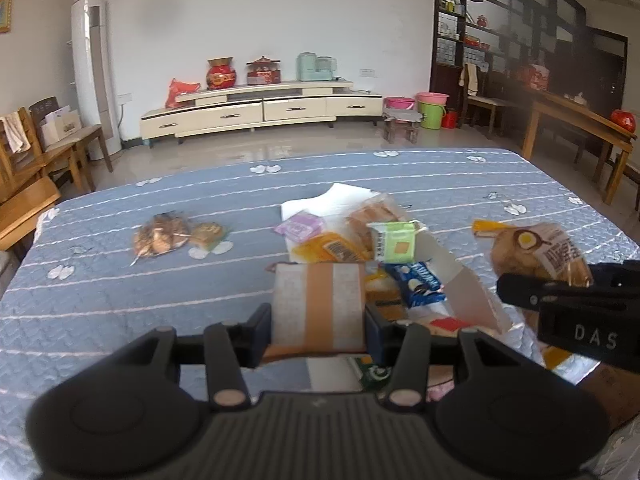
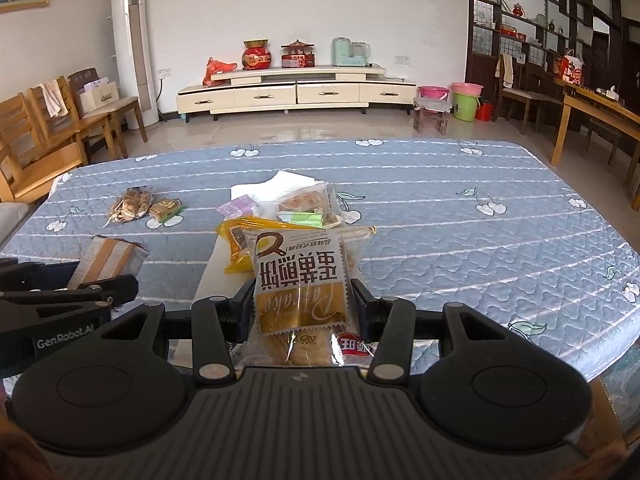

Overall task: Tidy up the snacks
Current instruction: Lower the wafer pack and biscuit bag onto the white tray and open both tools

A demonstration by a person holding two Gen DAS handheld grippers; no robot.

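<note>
My left gripper (image 1: 319, 322) is shut on a grey-and-tan striped snack packet (image 1: 319, 306), held above the blue quilted table (image 1: 120, 280); the packet also shows in the right wrist view (image 2: 106, 260). My right gripper (image 2: 303, 312) is shut on a gold-and-clear pancake packet (image 2: 298, 288), which shows at the right of the left wrist view (image 1: 536, 250). Beyond both lies a pile of snacks on a white sheet (image 1: 344, 196): a purple packet (image 1: 300, 227), a yellow packet (image 1: 332, 249), a green box (image 1: 394, 242), a blue cookie packet (image 1: 420, 282).
Two clear bags of baked snacks (image 1: 160, 234) lie apart at the table's left. A red packet (image 2: 352, 349) lies under my right gripper. Wooden chairs (image 2: 60, 120) stand left of the table, a wooden table (image 2: 600, 116) to the right.
</note>
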